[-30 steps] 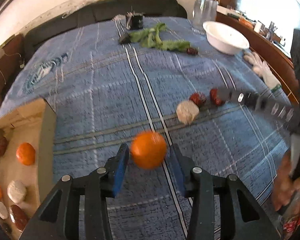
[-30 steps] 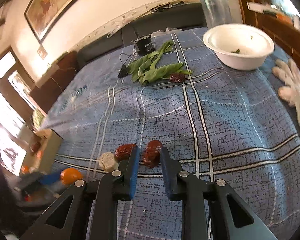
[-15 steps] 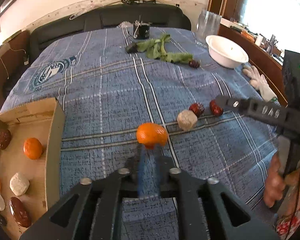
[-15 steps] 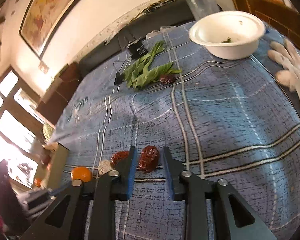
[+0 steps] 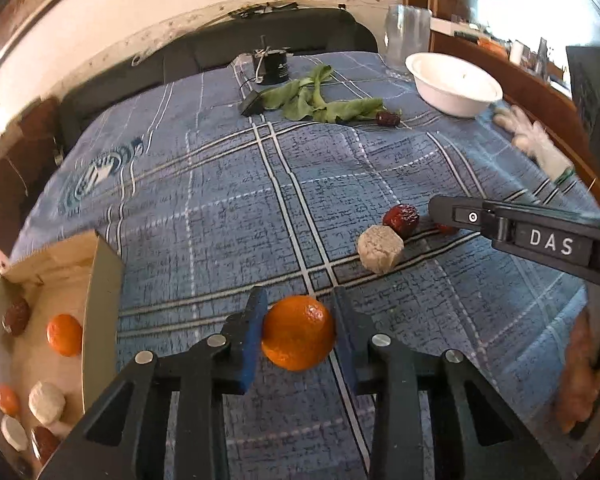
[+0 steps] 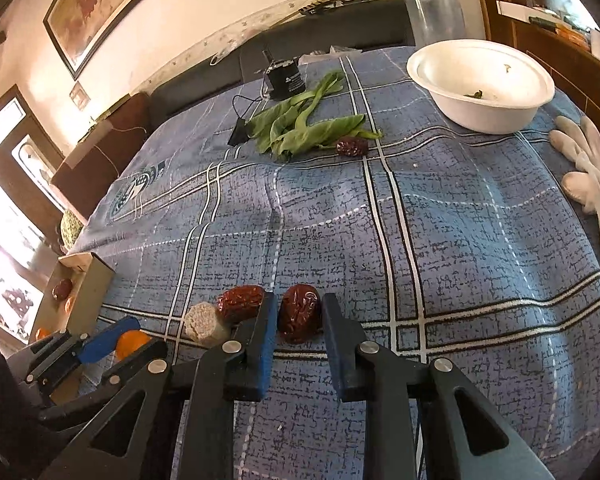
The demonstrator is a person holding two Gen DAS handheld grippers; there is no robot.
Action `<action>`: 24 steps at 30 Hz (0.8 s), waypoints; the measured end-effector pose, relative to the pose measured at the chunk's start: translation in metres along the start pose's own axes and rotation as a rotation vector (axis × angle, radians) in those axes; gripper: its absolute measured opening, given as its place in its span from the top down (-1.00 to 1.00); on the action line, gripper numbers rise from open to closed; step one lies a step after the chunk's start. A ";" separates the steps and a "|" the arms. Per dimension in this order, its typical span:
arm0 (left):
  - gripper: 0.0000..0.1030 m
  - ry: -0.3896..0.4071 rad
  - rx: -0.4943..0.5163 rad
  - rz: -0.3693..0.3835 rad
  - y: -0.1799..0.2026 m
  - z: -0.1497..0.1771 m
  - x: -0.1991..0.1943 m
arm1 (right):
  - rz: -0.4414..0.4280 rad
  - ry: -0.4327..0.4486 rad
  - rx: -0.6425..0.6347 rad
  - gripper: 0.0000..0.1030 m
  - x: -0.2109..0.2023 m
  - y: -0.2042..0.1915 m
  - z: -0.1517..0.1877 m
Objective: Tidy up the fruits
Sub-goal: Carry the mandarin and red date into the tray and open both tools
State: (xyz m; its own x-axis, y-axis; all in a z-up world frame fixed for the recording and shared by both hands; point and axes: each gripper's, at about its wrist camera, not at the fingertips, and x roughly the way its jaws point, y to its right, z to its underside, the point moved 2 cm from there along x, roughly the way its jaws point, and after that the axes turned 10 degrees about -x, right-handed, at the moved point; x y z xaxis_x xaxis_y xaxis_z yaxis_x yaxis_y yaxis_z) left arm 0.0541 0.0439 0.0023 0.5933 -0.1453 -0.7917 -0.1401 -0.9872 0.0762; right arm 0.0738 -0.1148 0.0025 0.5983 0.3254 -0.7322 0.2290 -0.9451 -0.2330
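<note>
My left gripper (image 5: 298, 320) is shut on an orange tangerine (image 5: 299, 333), held above the blue checked cloth; it also shows in the right wrist view (image 6: 130, 340). My right gripper (image 6: 299, 314) stands around a red date (image 6: 300, 312) on the cloth, jaws a little apart from it. A second red date (image 6: 239, 303) and a beige round piece (image 6: 205, 323) lie just left of it; both show in the left wrist view, the date (image 5: 401, 217) and the beige piece (image 5: 380, 249). A cardboard box (image 5: 100, 304) at the left holds several fruits.
A third date (image 6: 352, 146) lies by green leaves (image 6: 300, 128) at the back. A white bowl (image 6: 480, 84), a clear cup (image 6: 434, 8), a black device (image 6: 286, 78) and white gloves (image 6: 592, 172) sit at the far and right sides.
My left gripper closed on the tangerine and lifted it back toward me. My right gripper stayed around the date, its jaws barely changed.
</note>
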 end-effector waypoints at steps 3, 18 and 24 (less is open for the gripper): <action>0.41 0.000 -0.043 0.025 -0.010 0.004 -0.013 | -0.013 0.018 0.010 0.53 -0.005 0.000 0.000; 0.40 0.106 -0.424 -0.016 -0.154 0.061 -0.129 | -0.250 0.036 0.104 0.52 -0.018 -0.023 0.004; 0.39 0.083 -0.478 -0.122 -0.201 0.084 -0.134 | -0.338 0.036 -0.024 0.51 -0.042 -0.105 0.012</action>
State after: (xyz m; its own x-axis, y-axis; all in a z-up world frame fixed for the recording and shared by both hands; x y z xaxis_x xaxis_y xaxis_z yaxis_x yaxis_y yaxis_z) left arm -0.0639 0.2677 0.0423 0.6465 -0.0125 -0.7628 0.3014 -0.9144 0.2704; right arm 0.0154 -0.0298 0.0498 0.5121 0.6212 -0.5932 0.4370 -0.7830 -0.4427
